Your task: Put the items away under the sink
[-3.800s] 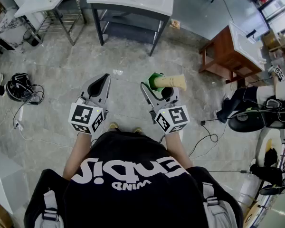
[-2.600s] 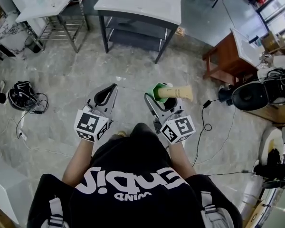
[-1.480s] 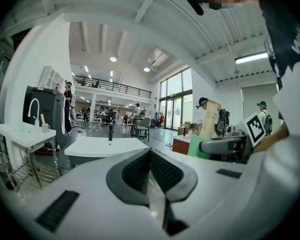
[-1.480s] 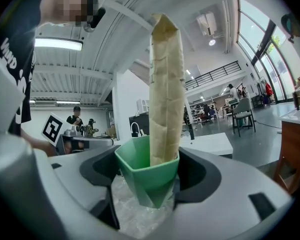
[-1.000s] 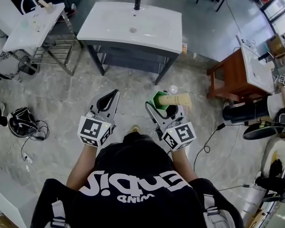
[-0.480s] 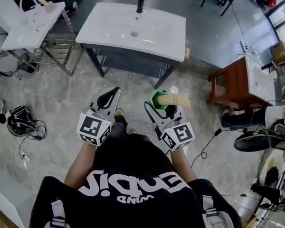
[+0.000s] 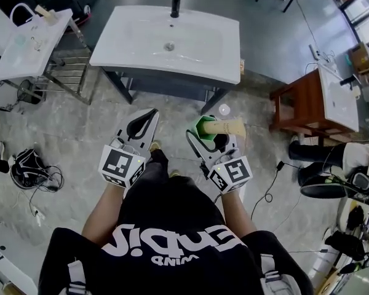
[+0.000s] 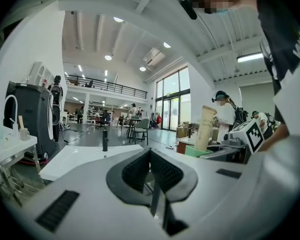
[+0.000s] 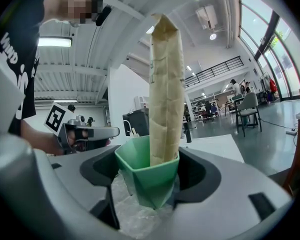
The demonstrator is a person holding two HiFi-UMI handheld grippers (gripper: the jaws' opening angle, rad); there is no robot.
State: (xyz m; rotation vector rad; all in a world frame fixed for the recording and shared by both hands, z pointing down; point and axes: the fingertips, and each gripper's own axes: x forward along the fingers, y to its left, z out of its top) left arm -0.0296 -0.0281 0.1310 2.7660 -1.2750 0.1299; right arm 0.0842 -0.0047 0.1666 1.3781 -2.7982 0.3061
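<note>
Green cup (image 9: 147, 179), with a tall tan paper packet (image 9: 166, 84) standing in it, sits clamped between the jaws of the right gripper (image 7: 208, 134), in the air just short of the sink (image 7: 135, 42). Left gripper (image 8: 151, 170): we note jaws pressed together, nothing between them. We judge the task at the approach stage, the cup in hand near the sink and not yet stowed underneath.

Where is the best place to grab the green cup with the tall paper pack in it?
Grip the green cup across two opposite flat walls, coming from the side, as the right hand-held gripper does. The paper pack stands out of its mouth, blocking the top.
</note>
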